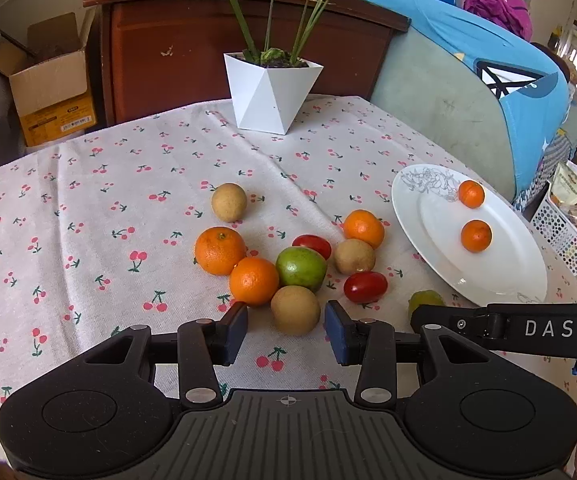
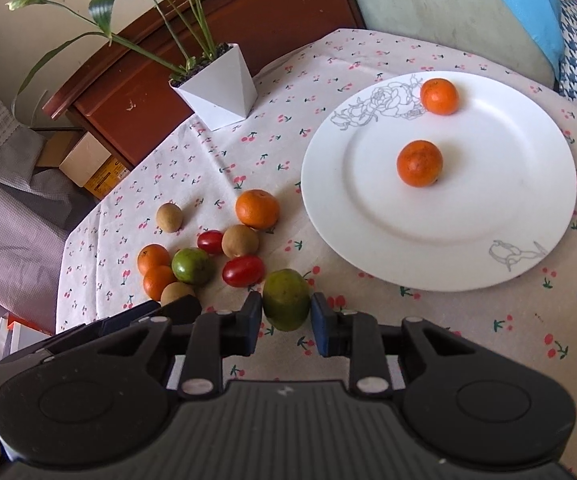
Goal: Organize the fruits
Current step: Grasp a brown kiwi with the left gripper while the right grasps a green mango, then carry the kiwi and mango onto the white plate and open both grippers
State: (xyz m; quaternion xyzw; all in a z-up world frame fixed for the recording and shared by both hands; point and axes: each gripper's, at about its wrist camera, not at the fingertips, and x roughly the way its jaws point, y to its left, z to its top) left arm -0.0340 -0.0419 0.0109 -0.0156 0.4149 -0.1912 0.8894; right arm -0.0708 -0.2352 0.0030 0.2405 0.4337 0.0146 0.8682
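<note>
Clamping: right gripper (image 2: 285, 316) is squeezing the oblong green fruit (image 2: 286, 300) across its middle, just off the near rim of the white plate (image 2: 528, 184). Left gripper (image 1: 286, 330) is straddling a round tan fruit (image 1: 295, 309), farther from the plate; pads are looking slightly clear. Both seem light, smooth and roll-prone; grip each at its widest girth, gently.

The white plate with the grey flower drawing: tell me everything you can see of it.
The white plate with the grey flower drawing is round, glossy, ceramic-looking, with a broad rim and a shallow well. It lies flat on the cherry-print tablecloth, right of the loose fruit. Two small orange mandarins rest on it, one by the drawing.
</note>
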